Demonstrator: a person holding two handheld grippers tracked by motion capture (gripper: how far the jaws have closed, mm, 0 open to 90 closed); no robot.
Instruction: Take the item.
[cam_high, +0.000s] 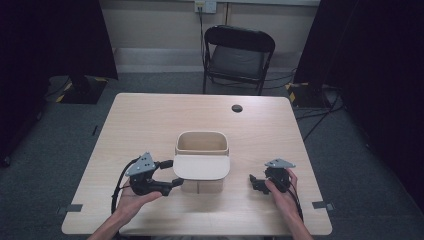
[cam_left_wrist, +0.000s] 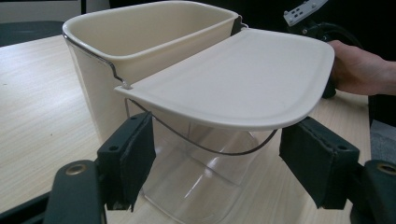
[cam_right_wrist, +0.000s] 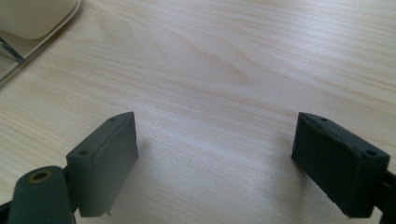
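We read no label or writing on the cream bin, which stood at frame centre on the table, its lid swung out flat toward the bottom edge. The left gripper, jaws wide and empty, sat low just left of the lid, the lid's edge above the gap. The right gripper, lower right, also gaped empty over bare wood, hand resting behind.

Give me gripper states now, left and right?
Left gripper: open, holding nothing, jaws under the bin lid.
Right gripper: open, empty, over the table.
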